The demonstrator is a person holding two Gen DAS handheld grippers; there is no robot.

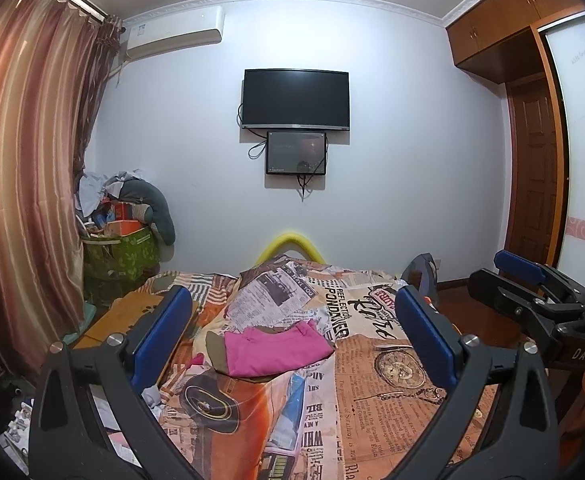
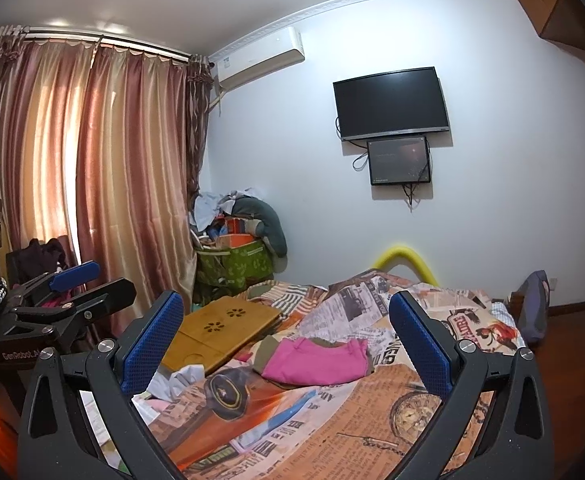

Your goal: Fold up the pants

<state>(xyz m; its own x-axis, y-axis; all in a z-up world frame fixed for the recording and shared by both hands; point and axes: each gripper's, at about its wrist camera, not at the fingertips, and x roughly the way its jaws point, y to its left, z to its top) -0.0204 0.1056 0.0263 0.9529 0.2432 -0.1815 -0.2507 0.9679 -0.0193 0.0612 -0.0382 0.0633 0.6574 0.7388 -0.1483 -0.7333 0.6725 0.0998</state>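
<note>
With both my left gripper [image 1: 292,340] and right gripper [image 2: 286,344] spread empty, the pink pants [image 1: 276,350] lie compactly bunched straight ahead, so I'd check their edges.

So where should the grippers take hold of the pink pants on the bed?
The pink pants lie already bunched or folded on the bedspread. Probably best to pinch the near edge, one open gripper toward each near corner, coming from the camera side: that edge faces both grippers unobstructed. The left gripper and right gripper hold nothing.
</note>
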